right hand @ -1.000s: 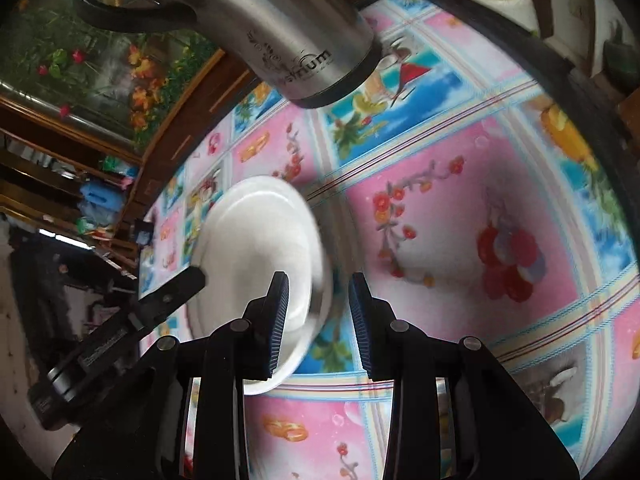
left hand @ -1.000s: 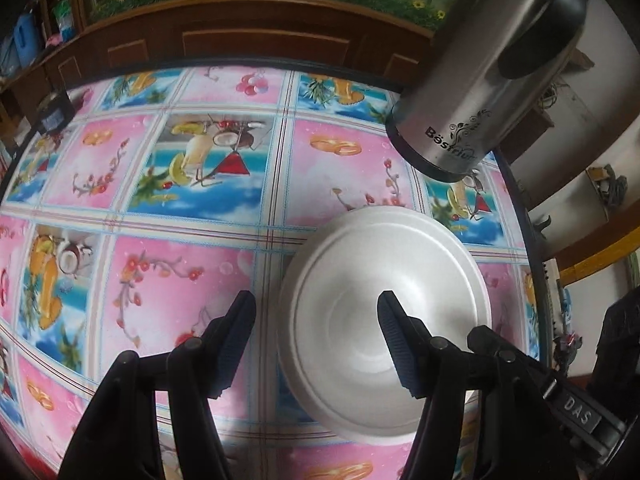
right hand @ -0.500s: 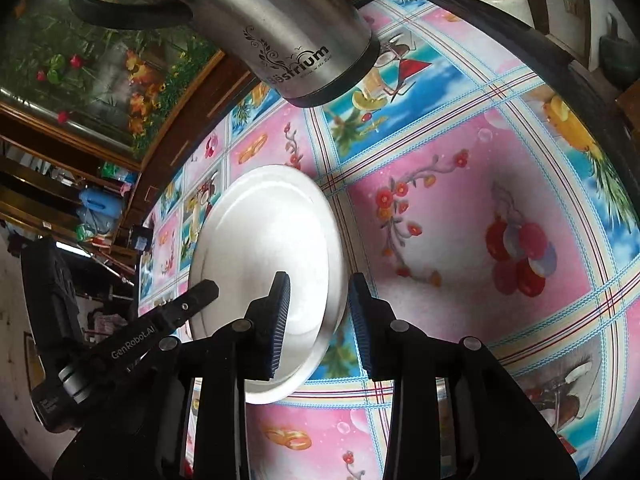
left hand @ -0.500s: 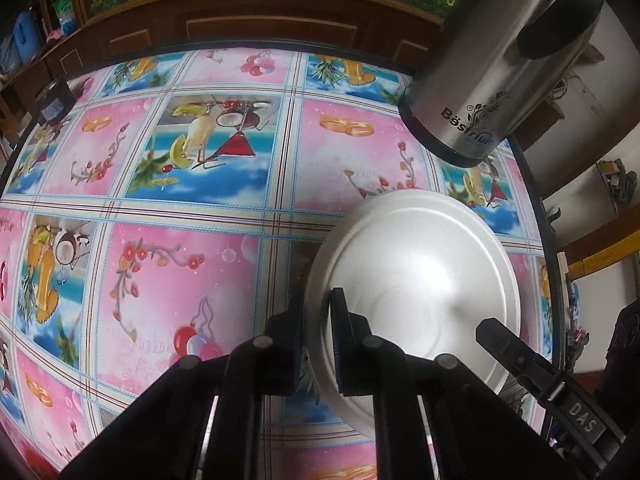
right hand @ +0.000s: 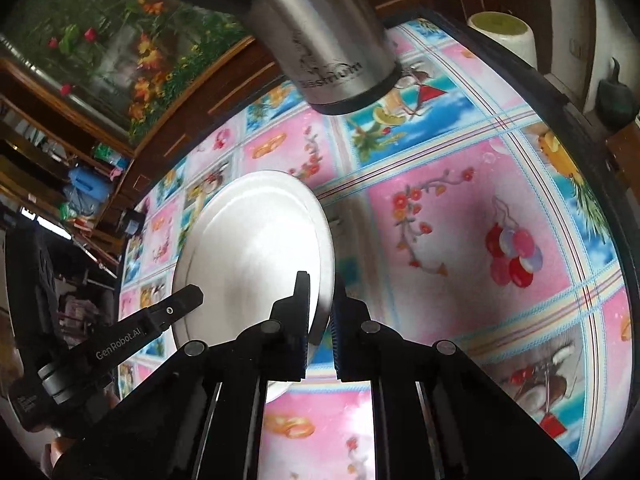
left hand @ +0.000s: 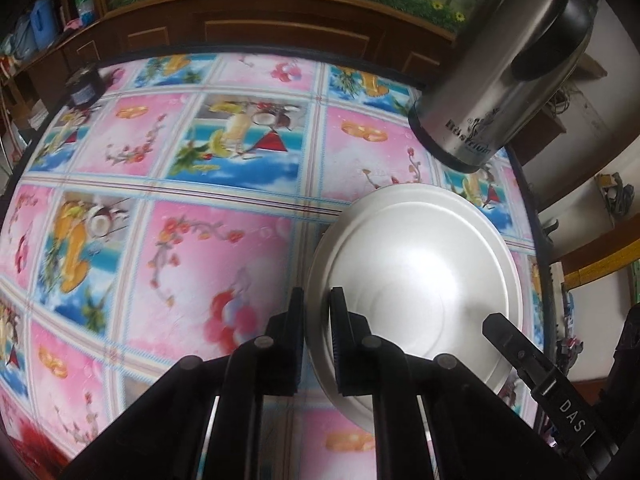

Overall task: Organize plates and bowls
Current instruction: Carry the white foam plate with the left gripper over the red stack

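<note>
A: Status near end: left gripper [left hand: 317, 330] has its jaws clamped on the left rim of the white plate [left hand: 420, 272]. Right gripper [right hand: 320, 320] has just been closing, rim between its pads, now pinched tight on the opposite edge.

B: So two thin-edge grips on one plate. Where's the plate sitting?

A: Looks tilted and just off the surface [left hand: 200, 248], over the pink-and-blue oilcloth, near the right edge. Can't tell for sure if the far rim is clear of the cloth.

B: Risk one: both pads bite only the lip. Glossy plate, shallow bite. If the hands pull apart or twist against each other, one side likely slips and the plate swings on the other grip.

A: Agreed. Also if one hand lifts faster, the tilt grows and it slides out of the lower jaws.

B: What's beyond it?

A: Steel kettle [left hand: 500, 76], just past the plate's far rim. In the right wrist view it sits close above the plate too.

B: Then risk two: carry the plate forward or upward at that tilt and the rim probably clips the kettle base. Could knock the grip loose or shove the kettle toward the surface edge.

A: Further back only a small dark jar [left hand: 82, 88] at the far left corner, well apart. No other plates or bowls in view, so the stacking target is unknown.
</note>
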`<action>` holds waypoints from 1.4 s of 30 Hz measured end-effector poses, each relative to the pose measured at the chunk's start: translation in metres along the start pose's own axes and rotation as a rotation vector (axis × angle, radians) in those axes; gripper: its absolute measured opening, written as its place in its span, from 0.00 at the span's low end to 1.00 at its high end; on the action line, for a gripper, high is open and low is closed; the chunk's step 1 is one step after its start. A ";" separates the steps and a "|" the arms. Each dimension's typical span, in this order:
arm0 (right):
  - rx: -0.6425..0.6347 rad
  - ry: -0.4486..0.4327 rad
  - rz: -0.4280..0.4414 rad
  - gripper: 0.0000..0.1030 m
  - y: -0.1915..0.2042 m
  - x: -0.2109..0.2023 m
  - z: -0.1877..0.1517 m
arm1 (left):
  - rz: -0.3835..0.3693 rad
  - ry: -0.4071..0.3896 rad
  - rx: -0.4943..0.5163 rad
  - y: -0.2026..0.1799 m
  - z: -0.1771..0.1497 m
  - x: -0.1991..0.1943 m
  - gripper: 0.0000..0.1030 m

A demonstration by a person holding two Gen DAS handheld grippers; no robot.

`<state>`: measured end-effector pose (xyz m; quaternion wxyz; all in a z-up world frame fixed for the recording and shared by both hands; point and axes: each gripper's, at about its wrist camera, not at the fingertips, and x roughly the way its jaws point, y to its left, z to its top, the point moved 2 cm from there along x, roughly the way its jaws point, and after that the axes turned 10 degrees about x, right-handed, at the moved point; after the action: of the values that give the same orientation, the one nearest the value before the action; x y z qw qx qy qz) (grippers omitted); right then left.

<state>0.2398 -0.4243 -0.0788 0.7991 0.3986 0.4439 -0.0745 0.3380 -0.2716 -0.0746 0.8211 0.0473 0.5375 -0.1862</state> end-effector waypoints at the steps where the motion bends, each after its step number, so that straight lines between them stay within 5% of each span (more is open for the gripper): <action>1: -0.010 -0.003 0.012 0.08 0.004 -0.007 -0.006 | -0.005 -0.008 -0.005 0.002 -0.003 -0.009 0.10; 13: -0.100 -0.065 0.092 0.09 0.028 -0.099 -0.096 | -0.015 -0.111 -0.006 0.013 -0.082 -0.117 0.09; 20: -0.216 -0.054 0.137 0.09 0.064 -0.136 -0.169 | 0.055 -0.188 -0.016 0.044 -0.150 -0.176 0.09; 32: -0.382 0.054 0.226 0.09 0.134 -0.135 -0.275 | 0.159 -0.277 -0.104 0.132 -0.256 -0.246 0.09; 42: -0.542 0.166 0.241 0.09 0.202 -0.103 -0.354 | 0.208 -0.273 -0.236 0.214 -0.317 -0.270 0.10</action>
<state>0.0441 -0.0640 0.0140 0.8403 0.2256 0.4610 0.1746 0.0445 0.0834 0.0094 0.9010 -0.0198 0.4314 -0.0406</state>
